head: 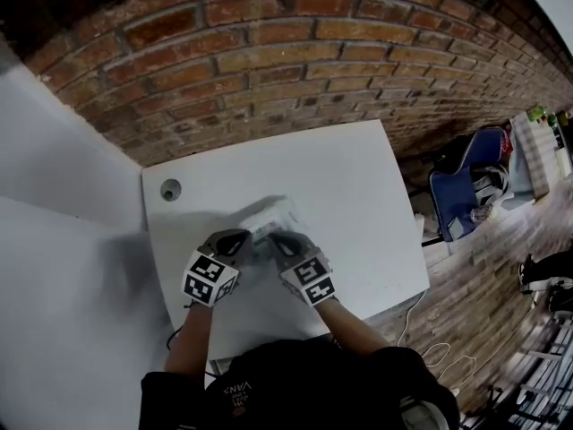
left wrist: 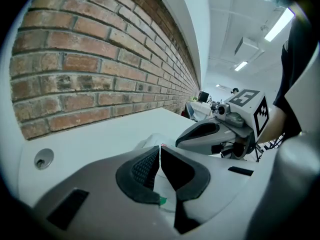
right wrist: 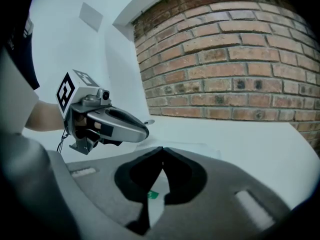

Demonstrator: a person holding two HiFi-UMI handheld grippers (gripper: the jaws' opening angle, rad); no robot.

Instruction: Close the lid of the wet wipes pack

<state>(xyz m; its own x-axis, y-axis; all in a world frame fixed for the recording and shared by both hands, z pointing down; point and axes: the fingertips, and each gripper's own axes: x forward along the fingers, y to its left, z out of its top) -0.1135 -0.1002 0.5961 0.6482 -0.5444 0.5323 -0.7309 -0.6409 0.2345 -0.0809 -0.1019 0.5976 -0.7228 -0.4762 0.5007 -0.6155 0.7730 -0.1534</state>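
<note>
As the wet wipes pack [head: 271,218] lies on the surface [head: 358,186], left hand-held gripper [left wrist: 159,150] and right hand-held gripper [right wrist: 162,152] over it, jaws together.

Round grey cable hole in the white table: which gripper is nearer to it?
Left. The left gripper is at the white wet wipes pack, on the side toward the round grey cable hole; the right gripper is on its far side.

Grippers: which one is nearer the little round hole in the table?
The left gripper. The round hole lies on its side, up and to the left; the right gripper is farther away.
</note>
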